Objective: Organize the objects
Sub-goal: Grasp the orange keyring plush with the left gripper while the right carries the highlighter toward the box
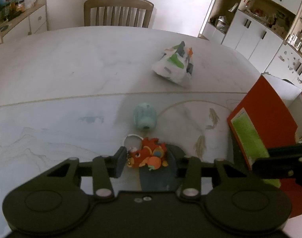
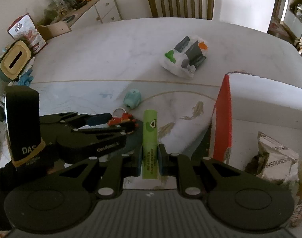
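A wooden slat-back chair (image 1: pixel 118 11) stands at the top centre of the left wrist view, behind the pale marble-patterned table (image 1: pixel 71 63). At the upper left sits a low white drawer cabinet (image 1: pixel 35 20) with cluttered toys on top. White cupboards with open shelves (image 1: pixel 256 19) fill the upper right. In the right wrist view, a tissue box with a yellow slotted lid (image 2: pixel 13 61) sits at the left edge, with a printed carton (image 2: pixel 27 32) above it.

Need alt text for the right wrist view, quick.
The right gripper is shut on an upright green lip balm tube. At left, the left gripper surrounds a red toy keychain; a red-sided box stands at right.
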Demonstrator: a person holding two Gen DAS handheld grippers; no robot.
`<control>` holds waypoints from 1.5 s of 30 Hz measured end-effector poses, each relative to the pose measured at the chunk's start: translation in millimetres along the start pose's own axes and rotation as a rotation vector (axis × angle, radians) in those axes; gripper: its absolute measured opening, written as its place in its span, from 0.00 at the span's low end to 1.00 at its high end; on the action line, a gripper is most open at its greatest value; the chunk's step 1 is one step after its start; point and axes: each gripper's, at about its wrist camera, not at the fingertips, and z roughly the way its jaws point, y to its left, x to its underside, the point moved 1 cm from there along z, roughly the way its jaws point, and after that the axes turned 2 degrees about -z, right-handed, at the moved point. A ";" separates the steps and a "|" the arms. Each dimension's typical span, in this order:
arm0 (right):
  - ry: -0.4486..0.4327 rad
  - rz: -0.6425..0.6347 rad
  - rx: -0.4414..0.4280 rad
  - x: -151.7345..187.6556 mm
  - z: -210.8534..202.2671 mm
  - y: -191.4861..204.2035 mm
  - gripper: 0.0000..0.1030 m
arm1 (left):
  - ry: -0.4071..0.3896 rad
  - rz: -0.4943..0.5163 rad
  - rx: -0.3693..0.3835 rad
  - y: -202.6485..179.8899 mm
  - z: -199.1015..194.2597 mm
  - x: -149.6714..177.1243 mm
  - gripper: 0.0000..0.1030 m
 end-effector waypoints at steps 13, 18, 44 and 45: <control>-0.037 -0.004 -0.029 12.1 -44.0 -19.5 0.15 | 0.005 -0.021 -0.010 -3.5 -16.6 14.5 0.31; -0.060 -0.006 -0.039 17.0 -63.9 -31.2 0.15 | -0.001 0.017 -0.025 -11.5 -22.6 18.8 0.45; -0.073 0.075 0.000 36.6 -82.3 -63.0 0.15 | 0.019 0.249 -0.036 -22.0 -9.0 22.3 0.40; -0.074 0.077 0.003 36.2 -82.3 -62.5 0.15 | 0.019 0.247 -0.034 -21.5 -9.6 22.3 0.40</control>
